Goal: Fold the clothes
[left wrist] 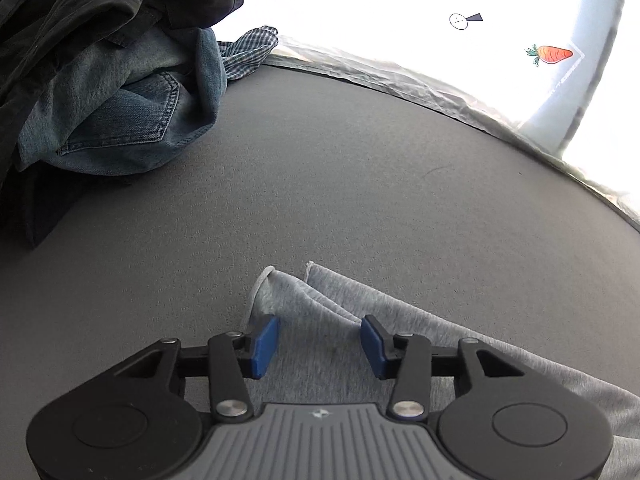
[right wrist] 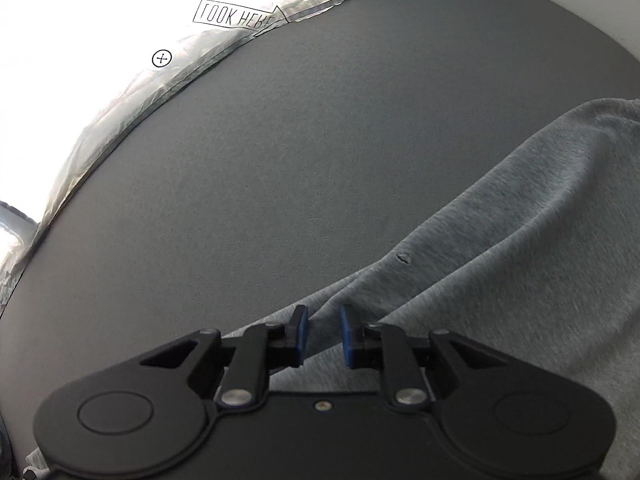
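A light grey knit garment (left wrist: 440,332) lies on the dark grey table (left wrist: 320,180). In the left wrist view its hemmed corner (left wrist: 276,280) reaches just past my left gripper (left wrist: 319,344). The blue pads (left wrist: 264,344) stand apart over the cloth, which lies flat between and below them. In the right wrist view the same grey garment (right wrist: 520,240) spreads to the right. A raised fold of its edge runs into the narrow gap of my right gripper (right wrist: 324,336), and the pads pinch it.
A heap of clothes sits at the table's far left: blue jeans (left wrist: 132,120), a dark garment (left wrist: 80,12) and a checked cloth (left wrist: 248,52). Crinkled plastic sheet (right wrist: 120,112) lines the table's far edge. Beyond it is a bright white surface with a carrot sticker (left wrist: 554,55).
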Motion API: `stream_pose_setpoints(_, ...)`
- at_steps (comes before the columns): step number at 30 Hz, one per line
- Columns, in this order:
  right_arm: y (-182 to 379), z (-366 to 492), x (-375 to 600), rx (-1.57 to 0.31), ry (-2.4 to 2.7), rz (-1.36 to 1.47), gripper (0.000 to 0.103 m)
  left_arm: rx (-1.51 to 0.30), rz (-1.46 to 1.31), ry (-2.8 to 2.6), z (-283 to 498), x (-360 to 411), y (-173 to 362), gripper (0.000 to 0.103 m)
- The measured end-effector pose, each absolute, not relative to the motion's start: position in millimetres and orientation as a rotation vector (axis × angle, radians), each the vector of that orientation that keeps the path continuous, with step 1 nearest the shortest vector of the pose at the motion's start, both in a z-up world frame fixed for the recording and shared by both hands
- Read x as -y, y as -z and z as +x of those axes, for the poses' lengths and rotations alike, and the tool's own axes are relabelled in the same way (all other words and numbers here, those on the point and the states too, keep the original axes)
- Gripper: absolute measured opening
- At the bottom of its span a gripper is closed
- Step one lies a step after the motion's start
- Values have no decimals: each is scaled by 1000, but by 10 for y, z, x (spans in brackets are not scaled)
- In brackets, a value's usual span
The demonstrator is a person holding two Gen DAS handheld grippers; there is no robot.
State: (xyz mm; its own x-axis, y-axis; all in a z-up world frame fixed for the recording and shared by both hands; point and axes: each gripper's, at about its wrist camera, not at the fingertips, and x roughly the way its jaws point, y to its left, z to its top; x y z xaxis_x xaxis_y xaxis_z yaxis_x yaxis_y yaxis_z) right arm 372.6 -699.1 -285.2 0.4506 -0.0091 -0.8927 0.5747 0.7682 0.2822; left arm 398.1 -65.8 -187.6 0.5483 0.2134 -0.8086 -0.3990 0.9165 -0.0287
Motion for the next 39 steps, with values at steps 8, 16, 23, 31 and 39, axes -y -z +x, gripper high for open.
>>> stream_pose_setpoints(8, 2848, 3663, 7150, -1049, 413, 793, 12, -928, -235, -369, 3998, 667, 1896, 4)
stream_pose_setpoints(16, 2910, 3802, 7179, -1129, 450, 870, 16, -947, -252, -363, 3965, 650, 1922, 4)
stream_pose_setpoints(23, 2903, 3955, 7237, -1240, 491, 893, 15, -957, -266, -369, 3978, 636, 1964, 5)
stream_pose_setpoints(31, 2890, 3888, 7205, -1248, 512, 869, 0, -955, -291, -381, 4010, 608, 1976, 5)
stream_pose_setpoints(39, 2775, 3650, 7199, -1185, 513, 900, 0, -923, -296, -377, 3963, 596, 1928, 0)
